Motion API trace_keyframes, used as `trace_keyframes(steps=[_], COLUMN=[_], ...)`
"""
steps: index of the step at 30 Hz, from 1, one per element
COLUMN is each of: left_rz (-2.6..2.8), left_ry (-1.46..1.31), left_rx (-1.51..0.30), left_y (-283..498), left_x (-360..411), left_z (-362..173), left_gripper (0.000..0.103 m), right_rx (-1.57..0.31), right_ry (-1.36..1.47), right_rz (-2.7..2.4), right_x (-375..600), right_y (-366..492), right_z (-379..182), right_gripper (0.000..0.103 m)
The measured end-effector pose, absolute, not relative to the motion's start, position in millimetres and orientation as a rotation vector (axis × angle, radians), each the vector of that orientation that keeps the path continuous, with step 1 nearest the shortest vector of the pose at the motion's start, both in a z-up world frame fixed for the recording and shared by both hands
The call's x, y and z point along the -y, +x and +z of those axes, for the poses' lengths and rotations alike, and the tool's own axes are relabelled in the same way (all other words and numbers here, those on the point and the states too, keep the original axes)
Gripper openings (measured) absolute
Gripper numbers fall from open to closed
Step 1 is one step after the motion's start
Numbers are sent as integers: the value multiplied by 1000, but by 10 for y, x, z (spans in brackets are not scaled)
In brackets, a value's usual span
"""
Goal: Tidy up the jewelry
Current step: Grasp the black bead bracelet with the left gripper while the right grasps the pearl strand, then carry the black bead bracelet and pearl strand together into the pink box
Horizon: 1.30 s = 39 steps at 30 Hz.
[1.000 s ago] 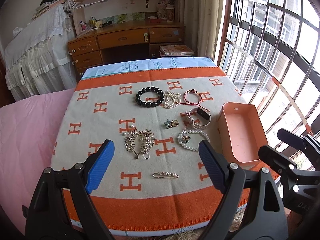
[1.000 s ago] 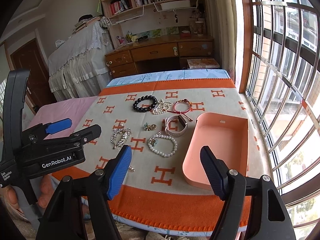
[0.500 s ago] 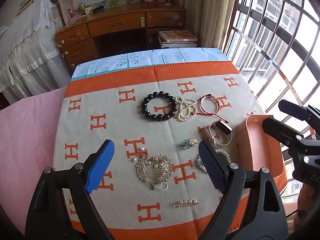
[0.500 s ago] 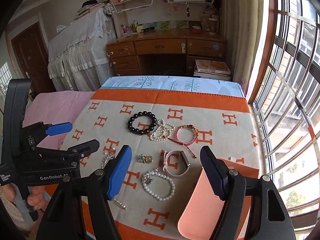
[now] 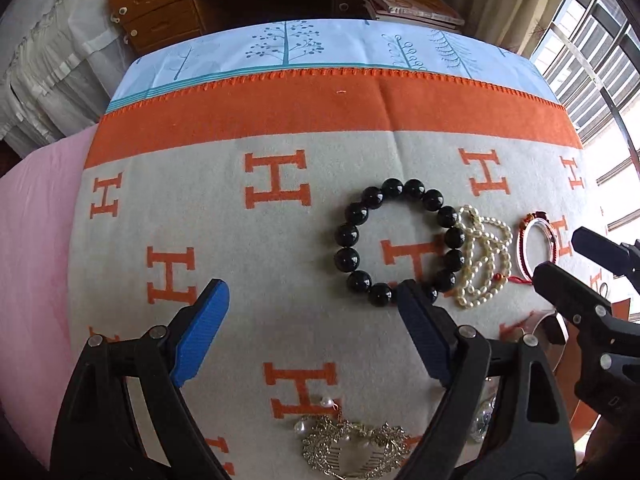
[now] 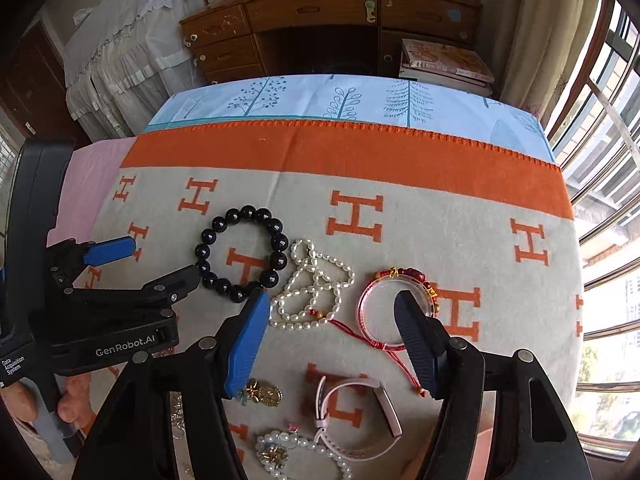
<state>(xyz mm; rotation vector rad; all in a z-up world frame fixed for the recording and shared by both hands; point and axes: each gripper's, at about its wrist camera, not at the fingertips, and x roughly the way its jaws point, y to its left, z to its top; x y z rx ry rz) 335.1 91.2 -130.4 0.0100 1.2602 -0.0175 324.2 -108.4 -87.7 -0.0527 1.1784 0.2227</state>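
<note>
You are holding the left tongs (image 5: 308, 332) wide over the orange-and-cream blanket (image 5: 224, 216), nothing between the blue pads; the black bead bracelet (image 5: 400, 240) is lying just above their right pad in the centre right of the left wrist frame, touching the pearl strand (image 5: 484, 256) on its right; the gilt leaf brooch (image 5: 356, 448) is showing at the bottom edge, below the tongs.

You are pointing the right tongs (image 6: 332, 340) steeply down at the jewelry; their jaws have just been closing, yet they are standing fairly wide and gripping nothing; in the right wrist frame, the pearl strand (image 6: 312, 284) is lying just above the gap, and the red cord bracelet (image 6: 396, 304) is sitting partly behind the right pad; whether that pad is touching it, I cannot tell.

Lower in that frame, the pink watch (image 6: 360, 416) and the small gold charm (image 6: 264, 394) are resting on the blanket, with a pearl bracelet (image 6: 304, 452) at the bottom.
</note>
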Motion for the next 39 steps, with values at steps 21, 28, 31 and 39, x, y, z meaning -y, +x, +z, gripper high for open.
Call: trace_keyframes(steps=[21, 28, 31, 39], left_rz=[14, 26, 11, -126], left_ry=[-12, -59, -63, -74], left_rx=[-1301, -1286, -1251, -1090], left_y=[3689, 3566, 3373, 2893], left_x=[-810, -833, -761, -481], left_z=[-1556, -1470, -1262, -386], left_gripper=[13, 12, 12, 12], right_rx=[-1262, -1275, -1225, -1020], right_ry=[-204, -30, 44, 215], right_rz=[248, 272, 292, 366], right_x=[727, 1010, 1116, 1515], right_y=[3688, 3664, 3554, 2921], right_z=[-1550, -1425, -1223, -263], right_gripper=[32, 5, 5, 5])
